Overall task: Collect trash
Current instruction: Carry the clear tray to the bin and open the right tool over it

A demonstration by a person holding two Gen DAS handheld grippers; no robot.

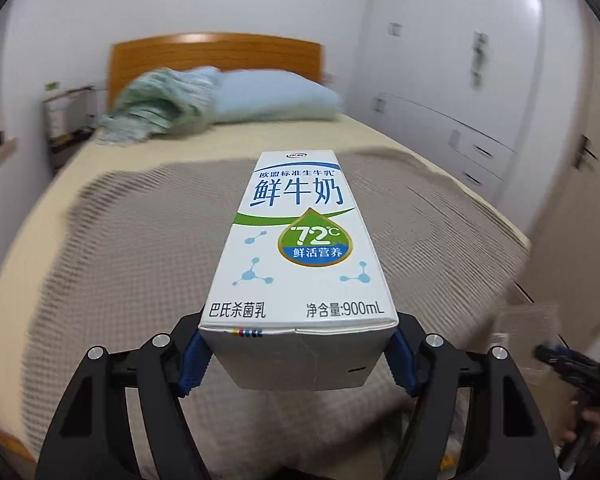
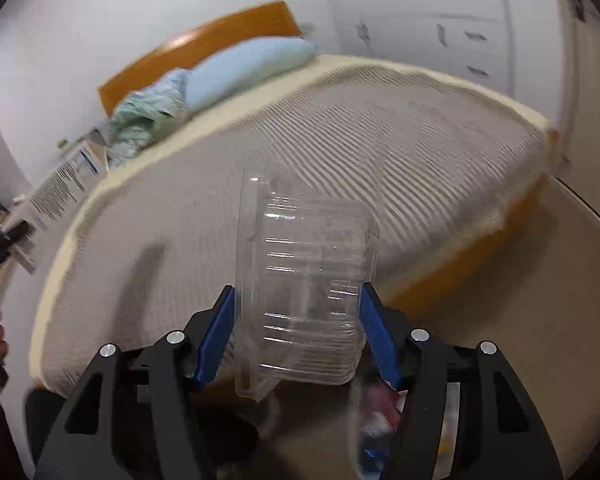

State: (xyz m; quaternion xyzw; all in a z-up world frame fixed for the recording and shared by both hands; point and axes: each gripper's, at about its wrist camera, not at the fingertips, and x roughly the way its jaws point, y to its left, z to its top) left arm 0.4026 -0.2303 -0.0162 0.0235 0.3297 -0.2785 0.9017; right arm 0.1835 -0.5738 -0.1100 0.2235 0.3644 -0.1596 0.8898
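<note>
Gripping milk carton point(image 1: 300, 248) left, clear plastic container point(image 2: 304, 292) right

Bed point(image 2: 340, 152) & wardrobe point(image 1: 460, 80) blurred.

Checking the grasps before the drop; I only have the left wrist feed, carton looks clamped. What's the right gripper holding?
Observer: The right gripper is shut on a clear plastic clamshell container, blue pads pressing on both sides.
Operator: Anything inside it?
Observer: It looks empty; the grey blanket shows straight through it.
Operator: Any bin or bag visible on your side?
Observer: Below the container, blurred colourful items sit on the floor by the bed; I cannot tell whether they are in a bag.
</note>
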